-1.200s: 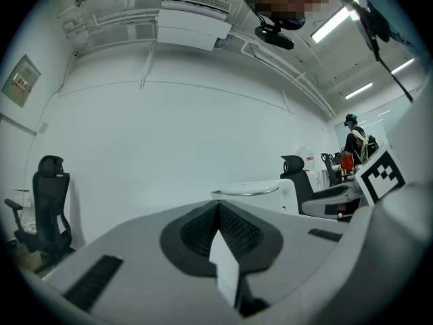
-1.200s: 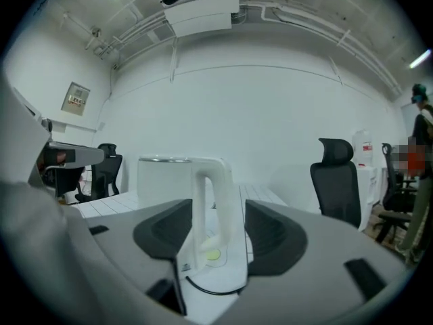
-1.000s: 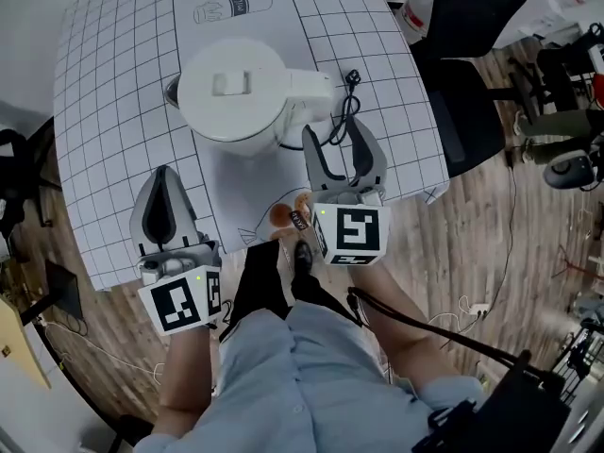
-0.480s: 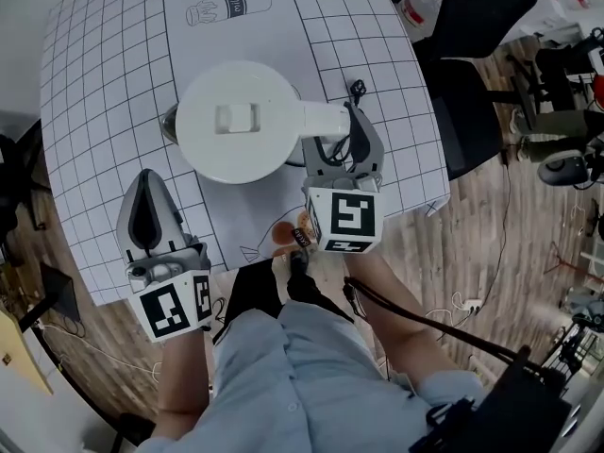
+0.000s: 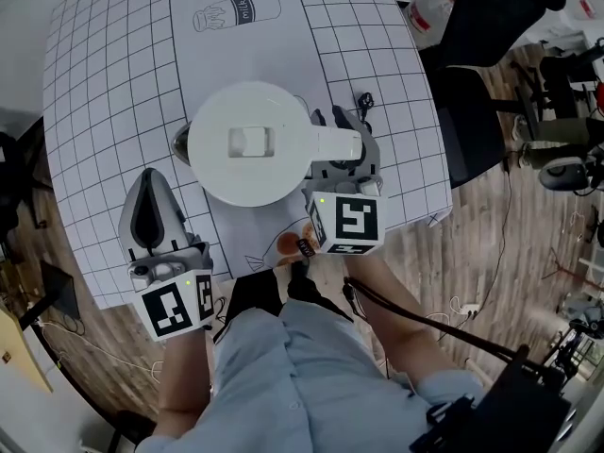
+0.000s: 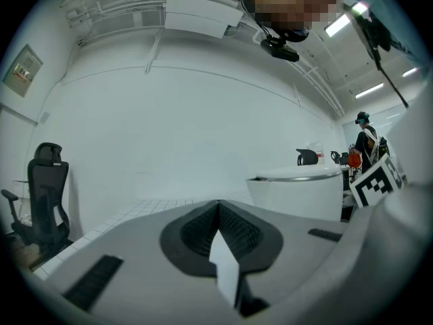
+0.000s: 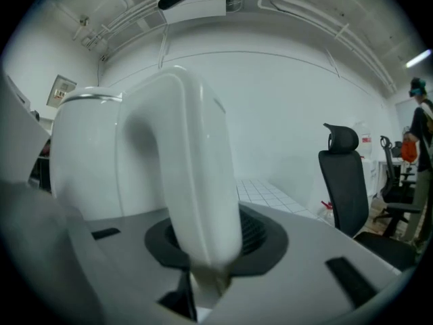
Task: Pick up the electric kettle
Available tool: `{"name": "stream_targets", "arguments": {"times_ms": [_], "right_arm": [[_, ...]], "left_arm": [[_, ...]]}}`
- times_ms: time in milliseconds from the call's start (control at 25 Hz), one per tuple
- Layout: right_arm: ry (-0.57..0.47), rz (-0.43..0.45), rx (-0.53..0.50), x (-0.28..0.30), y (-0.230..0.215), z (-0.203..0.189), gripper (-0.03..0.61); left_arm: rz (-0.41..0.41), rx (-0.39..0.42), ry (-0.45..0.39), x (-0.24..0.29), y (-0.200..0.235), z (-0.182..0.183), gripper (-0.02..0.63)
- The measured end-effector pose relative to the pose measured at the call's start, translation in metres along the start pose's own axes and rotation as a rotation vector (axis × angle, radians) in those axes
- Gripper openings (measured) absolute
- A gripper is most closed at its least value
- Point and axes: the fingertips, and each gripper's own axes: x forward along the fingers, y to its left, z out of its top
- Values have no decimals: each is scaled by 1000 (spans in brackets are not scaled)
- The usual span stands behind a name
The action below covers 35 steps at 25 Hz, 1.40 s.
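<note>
Now R claw [image 5: 343,128] closing on kettle [image 5: 247,159] handle [image 5: 337,143], earlier wide open.

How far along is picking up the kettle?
Done: the right gripper has the handle of the kettle between its jaws. In hand: those jaws are closing on it. Left: lifting the kettle off the table. The left gripper sits shut and empty beside it.

Bright, even light is pouring from ceiling strips [image 6: 342,24] (they are flaring white at the upper right of the left gripper view), leaving only soft shadows on the bench [image 5: 113,83]. Both gripper views are bowing into dark round corners, and the electric kettle [image 7: 196,168] is blurring up close.
</note>
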Motion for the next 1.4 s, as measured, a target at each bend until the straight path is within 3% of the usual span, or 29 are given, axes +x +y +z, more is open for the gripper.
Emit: {"name": "stream_targets", "arguments": {"times_ms": [80,560,880,1120,1400], "right_arm": [[-12,6,13,3,1,2,74],[-90,-51,85,17,-12,16,74],[-140,-71,161,24,-32,61,74],[-194,-106,187,18,-63,101,72],[-239,-196,190,-6,-108,120,72]], "left_arm": [[-1,-2,0,4,0,1,-2],[30,17,-29,9,12,16,-2],[55,20,-52,7,21,30,-2],[21,12,-89,14,6,43,-2],[-56,11,-111,27,-20,53,-2]]}}
